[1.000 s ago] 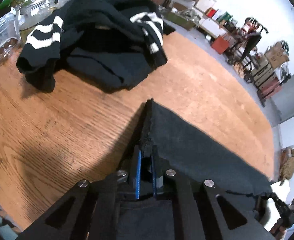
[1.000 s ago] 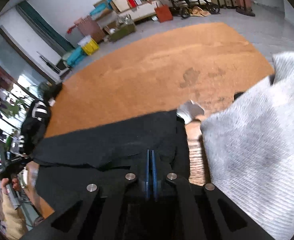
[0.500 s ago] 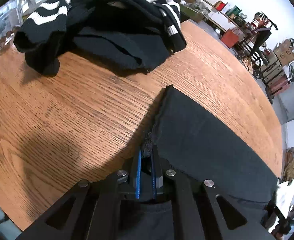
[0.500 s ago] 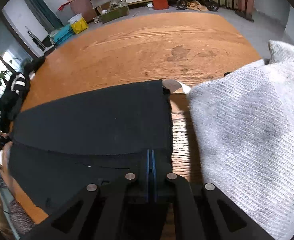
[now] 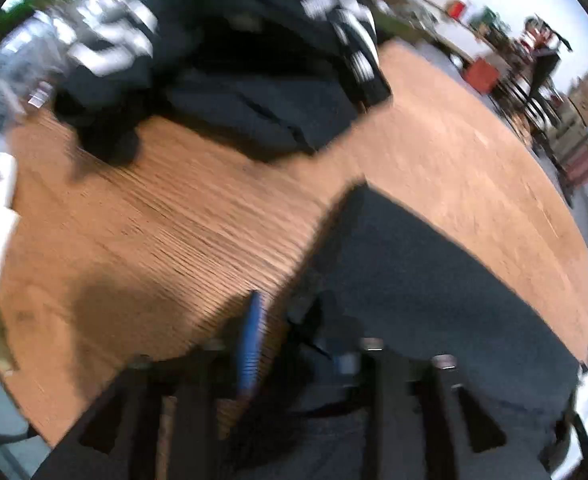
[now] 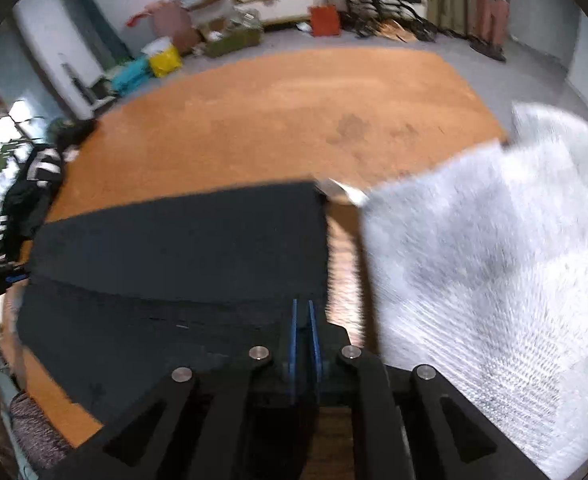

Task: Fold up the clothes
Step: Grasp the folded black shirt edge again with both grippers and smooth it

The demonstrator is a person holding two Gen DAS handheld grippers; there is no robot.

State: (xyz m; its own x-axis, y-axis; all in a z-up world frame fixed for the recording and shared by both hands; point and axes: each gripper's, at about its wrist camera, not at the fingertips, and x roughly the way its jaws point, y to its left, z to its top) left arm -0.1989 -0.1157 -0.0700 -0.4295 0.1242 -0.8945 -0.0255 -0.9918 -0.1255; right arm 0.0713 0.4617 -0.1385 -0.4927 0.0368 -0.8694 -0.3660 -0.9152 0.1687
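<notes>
Releasing: left gripper [image 5: 290, 320] jaws opening wide, right gripper [image 6: 302, 320] jaws just parting over the dark cloth [image 6: 174, 248], folded flat on table [image 6: 294, 120]. Risk: right pads snag the hem, dragging the fold open.

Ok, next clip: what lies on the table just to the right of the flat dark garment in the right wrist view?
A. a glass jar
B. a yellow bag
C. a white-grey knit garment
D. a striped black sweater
C: the white-grey knit garment lies right of the flat dark garment, with a strip of bare table between them.
</notes>
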